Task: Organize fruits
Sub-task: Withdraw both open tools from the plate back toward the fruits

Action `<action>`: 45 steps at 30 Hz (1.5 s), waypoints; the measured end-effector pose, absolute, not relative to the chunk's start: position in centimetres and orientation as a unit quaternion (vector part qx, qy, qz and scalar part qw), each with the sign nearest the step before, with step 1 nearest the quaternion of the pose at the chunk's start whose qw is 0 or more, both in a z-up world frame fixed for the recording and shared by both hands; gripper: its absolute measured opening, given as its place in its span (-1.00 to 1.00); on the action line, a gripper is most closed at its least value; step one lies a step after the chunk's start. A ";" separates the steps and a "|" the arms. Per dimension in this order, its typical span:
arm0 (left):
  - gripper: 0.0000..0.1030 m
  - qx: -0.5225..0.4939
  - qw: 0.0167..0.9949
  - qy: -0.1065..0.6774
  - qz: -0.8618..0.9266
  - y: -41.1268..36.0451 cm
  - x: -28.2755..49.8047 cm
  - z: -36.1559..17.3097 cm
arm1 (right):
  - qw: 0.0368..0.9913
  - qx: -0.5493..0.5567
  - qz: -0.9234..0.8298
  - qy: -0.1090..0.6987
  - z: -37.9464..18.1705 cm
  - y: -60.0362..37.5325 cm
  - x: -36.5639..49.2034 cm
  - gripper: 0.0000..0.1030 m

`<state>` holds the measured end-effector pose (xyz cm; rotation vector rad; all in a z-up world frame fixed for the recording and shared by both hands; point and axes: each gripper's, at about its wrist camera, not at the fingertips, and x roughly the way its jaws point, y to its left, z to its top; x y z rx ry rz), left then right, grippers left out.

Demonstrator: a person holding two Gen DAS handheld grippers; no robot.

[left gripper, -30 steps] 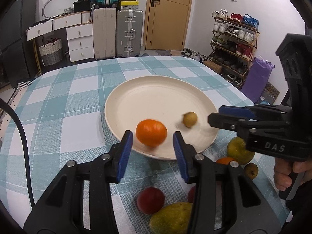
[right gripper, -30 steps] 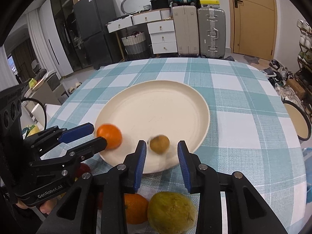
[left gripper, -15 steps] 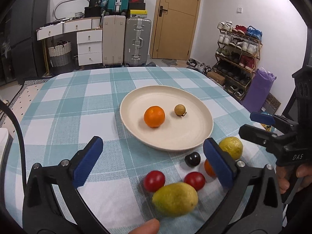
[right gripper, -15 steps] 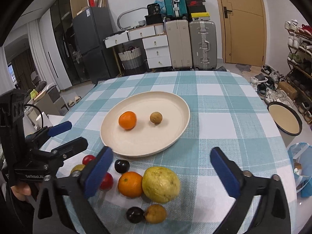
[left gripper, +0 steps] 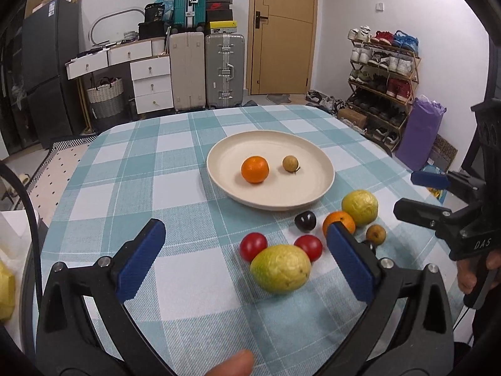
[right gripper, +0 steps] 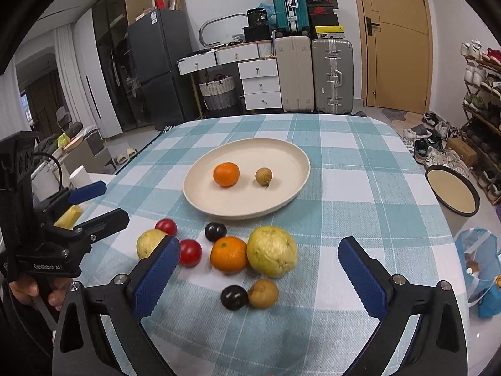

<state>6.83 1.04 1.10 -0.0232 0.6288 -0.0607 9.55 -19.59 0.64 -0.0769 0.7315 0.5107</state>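
Observation:
A cream plate (left gripper: pixel 313 153) (right gripper: pixel 288 156) holds an orange (left gripper: pixel 255 169) (right gripper: pixel 226 174) and a small brown fruit (left gripper: pixel 290 163) (right gripper: pixel 263 176). In front of it on the checked cloth lie loose fruits: a yellow-green guava (left gripper: pixel 280 268), two red tomatoes (left gripper: pixel 253 245) (left gripper: pixel 308 247), a dark plum (left gripper: pixel 305 221), a second orange (right gripper: pixel 229 253), a big yellow guava (right gripper: pixel 271 251), another plum (right gripper: pixel 234 296) and a brown fruit (right gripper: pixel 263 293). My left gripper (left gripper: pixel 244 263) is open and empty, near the guava. My right gripper (right gripper: pixel 260 279) is open and empty above the fruit pile.
The round table (right gripper: pixel 360 169) has a teal checked cloth. A round stool (right gripper: pixel 452 189) and a blue bag (right gripper: pixel 479 260) stand beside the table's right edge. Suitcases, drawers and a shoe rack (left gripper: pixel 382 84) stand farther back.
Both grippers let go of the orange and the brown fruit on the plate, opened wide and pulled back toward the near edge. The loose fruits have come into view.

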 end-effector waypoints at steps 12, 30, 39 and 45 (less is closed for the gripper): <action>0.99 -0.015 0.943 0.330 -0.031 0.7 6.7 -0.2 | 0.893 -0.038 0.244 0.377 -0.5 -19.9 9.8 1.00; 0.99 -0.025 0.930 0.365 -0.045 0.1 8.3 -2.8 | 0.876 -0.066 0.235 0.415 -2.7 -20.4 10.8 1.00; 0.99 -0.027 0.927 0.371 -0.043 0.1 8.7 -3.4 | 0.877 -0.061 0.221 0.423 -2.9 -22.3 11.6 1.00; 0.99 -0.032 0.924 0.378 -0.045 0.2 9.1 -3.8 | 0.869 -0.074 0.220 0.437 -3.8 -22.3 12.0 1.00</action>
